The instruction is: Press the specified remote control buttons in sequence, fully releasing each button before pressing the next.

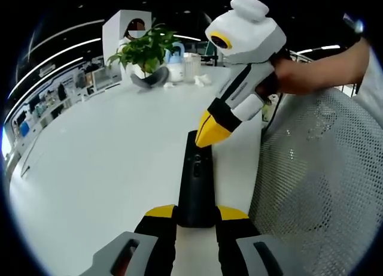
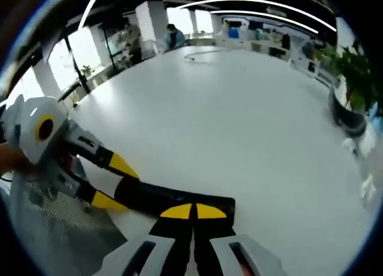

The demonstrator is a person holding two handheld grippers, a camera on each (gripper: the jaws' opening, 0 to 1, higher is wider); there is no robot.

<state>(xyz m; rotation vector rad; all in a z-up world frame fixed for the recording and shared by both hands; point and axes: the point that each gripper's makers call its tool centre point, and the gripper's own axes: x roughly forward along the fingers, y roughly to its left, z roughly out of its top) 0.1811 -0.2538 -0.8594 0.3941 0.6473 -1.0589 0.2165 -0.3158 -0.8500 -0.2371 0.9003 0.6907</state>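
Left gripper (image 1: 196,219): seen at the bottom of the left gripper view, its yellow-tipped jaws are closed against the two sides of the remote's near end, so the remote is held between them.
Remote control (image 1: 197,180): a long black bar, lying flat on the white table (image 1: 108,162) and running away from the left gripper; small buttons are seen on its upper face.
Right gripper (image 2: 192,211): its yellow tips are pressed together with no gap and rest on the remote's far end; nothing is held between them. In the left gripper view it is seen coming down onto the remote from above, held by a hand (image 1: 287,72).
Potted plant (image 1: 146,51): placed well beyond the remote's far end, on the table.
Mesh chair (image 1: 317,186): white and perforated, just beside the remote, off the table's edge.
Person (image 2: 173,35): seen far beyond the remote, past the table.
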